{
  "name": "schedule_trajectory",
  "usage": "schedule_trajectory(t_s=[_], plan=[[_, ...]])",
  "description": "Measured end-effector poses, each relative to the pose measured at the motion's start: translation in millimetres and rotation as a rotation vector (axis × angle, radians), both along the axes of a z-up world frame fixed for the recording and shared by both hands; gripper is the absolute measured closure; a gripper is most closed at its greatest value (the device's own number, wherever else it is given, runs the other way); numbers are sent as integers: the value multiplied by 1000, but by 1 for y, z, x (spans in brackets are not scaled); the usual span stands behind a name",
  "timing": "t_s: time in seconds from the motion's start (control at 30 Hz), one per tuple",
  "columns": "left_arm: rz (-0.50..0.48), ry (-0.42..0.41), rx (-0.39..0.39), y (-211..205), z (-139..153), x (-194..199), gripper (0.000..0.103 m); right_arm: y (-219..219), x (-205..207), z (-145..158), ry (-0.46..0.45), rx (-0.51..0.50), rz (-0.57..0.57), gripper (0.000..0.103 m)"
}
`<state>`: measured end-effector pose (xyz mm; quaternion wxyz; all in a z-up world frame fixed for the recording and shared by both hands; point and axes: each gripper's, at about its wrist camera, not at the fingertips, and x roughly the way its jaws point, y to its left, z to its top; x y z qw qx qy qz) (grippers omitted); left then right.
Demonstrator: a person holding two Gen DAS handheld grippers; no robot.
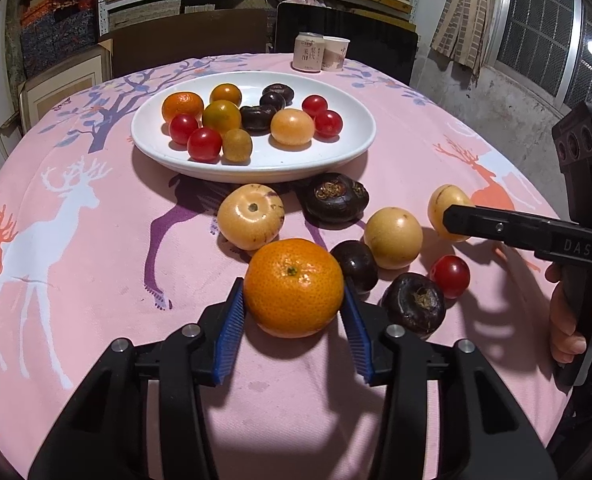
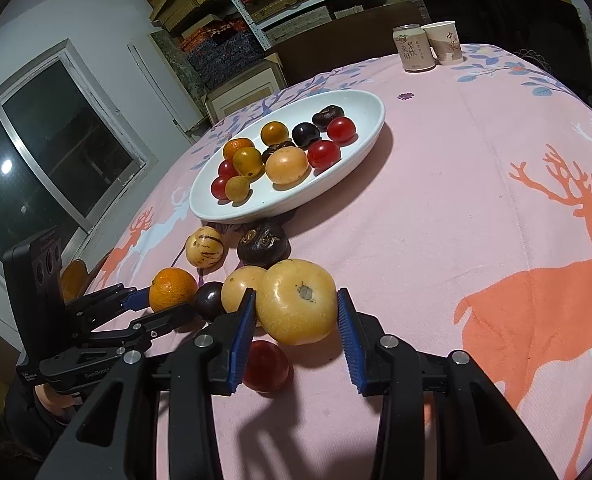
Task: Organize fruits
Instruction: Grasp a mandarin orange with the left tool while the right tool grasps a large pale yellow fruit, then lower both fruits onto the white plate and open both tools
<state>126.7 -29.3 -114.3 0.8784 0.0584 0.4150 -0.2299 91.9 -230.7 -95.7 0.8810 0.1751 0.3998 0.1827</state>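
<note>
The left gripper (image 1: 294, 304) has its blue pads (image 1: 230, 332) closed against both sides of an orange mandarin (image 1: 293, 288), and the right gripper (image 2: 296, 312) likewise clamps a yellow fruit (image 2: 298, 300), lifted above a red tomato (image 2: 266, 366) on the cloth. In the left wrist view, more loose fruit lies from twelve to three o'clock of the mandarin on the pink deer tablecloth (image 1: 96, 260). Farther toward twelve stands the white plate (image 1: 336, 152) of sorted fruit, then a can (image 1: 308, 51) and paper cup (image 1: 335, 53).

Loose fruits (image 1: 393, 237) nr full plate (image 1: 348, 148)
</note>
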Motion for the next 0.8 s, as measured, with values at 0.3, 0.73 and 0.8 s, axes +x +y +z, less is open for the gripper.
schedule_trajectory(t_s=[0.3, 0.73, 0.8], plan=[[14, -23, -26, 6, 6, -3, 57, -1, -1, 0, -3, 5, 0, 62], [-4, -86, -27, -8, 47, 19, 57, -4, 24, 56, -83, -106, -4, 63], [-14, -101, -19, -17, 56, 32, 57, -2, 41, 73, -97, -137, 2, 63]])
